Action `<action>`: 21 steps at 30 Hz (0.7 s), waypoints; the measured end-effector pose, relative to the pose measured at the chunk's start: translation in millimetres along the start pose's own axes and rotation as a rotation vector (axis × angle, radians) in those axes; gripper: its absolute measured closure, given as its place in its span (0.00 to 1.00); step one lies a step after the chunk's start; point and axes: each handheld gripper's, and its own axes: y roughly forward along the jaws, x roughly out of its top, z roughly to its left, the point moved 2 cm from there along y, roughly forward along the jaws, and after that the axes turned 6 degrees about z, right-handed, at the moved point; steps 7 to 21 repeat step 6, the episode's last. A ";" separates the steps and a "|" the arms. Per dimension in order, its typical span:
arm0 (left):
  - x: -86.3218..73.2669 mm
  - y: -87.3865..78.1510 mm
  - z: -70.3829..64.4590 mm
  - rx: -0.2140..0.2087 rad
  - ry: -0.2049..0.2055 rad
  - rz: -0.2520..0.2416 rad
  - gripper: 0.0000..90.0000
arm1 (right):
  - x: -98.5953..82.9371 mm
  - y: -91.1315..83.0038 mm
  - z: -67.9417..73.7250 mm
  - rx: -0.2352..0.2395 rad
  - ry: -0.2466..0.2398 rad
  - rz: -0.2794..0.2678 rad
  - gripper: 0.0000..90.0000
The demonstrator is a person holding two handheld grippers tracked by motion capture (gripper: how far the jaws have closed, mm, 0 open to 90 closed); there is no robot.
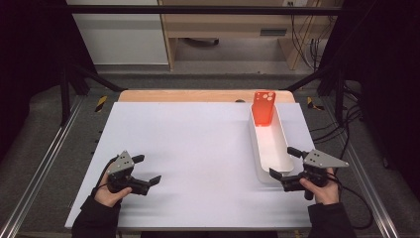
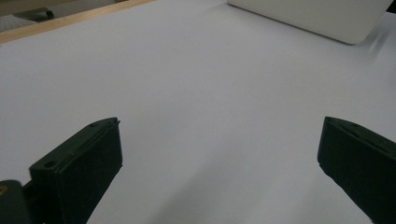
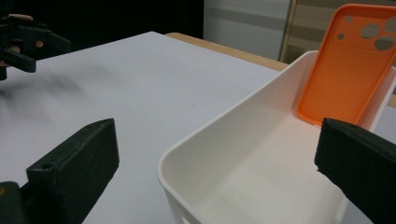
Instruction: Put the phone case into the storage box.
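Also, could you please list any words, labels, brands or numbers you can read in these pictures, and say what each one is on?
There is no readable text in these pictures.
The orange phone case shows only camera cut-outs, with no logo in view.
The white tray and the white table are plain.
The grey plates on the grippers carry no markings that can be made out.

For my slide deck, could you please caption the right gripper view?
Open right claw faces a white tray holding an orange phone case leaning upright against its far end.
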 end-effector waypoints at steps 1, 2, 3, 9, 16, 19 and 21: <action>0.1 -0.1 -0.1 0.000 0.000 0.000 0.00 | -2.3 -2.0 -0.4 -0.002 0.007 0.000 0.00; 0.2 -0.2 -0.3 0.000 0.001 -0.001 0.00 | -4.5 -3.6 -1.5 -0.006 0.008 -0.001 0.00; 0.5 -0.4 -0.4 0.000 0.005 -0.002 0.00 | -6.5 -5.3 -2.6 -0.012 0.015 0.000 0.00; 1.3 -1.2 -0.7 0.000 0.006 -0.006 0.00 | -11.0 -9.4 -5.9 -0.039 0.026 0.004 0.00; 1.3 -1.2 -0.7 0.000 0.006 -0.006 0.00 | -11.0 -9.4 -5.9 -0.039 0.026 0.004 0.00; 1.3 -1.2 -0.7 0.000 0.006 -0.006 0.00 | -11.0 -9.4 -5.9 -0.039 0.026 0.004 0.00; 1.3 -1.2 -0.7 0.000 0.006 -0.006 0.00 | -11.0 -9.4 -5.9 -0.039 0.026 0.004 0.00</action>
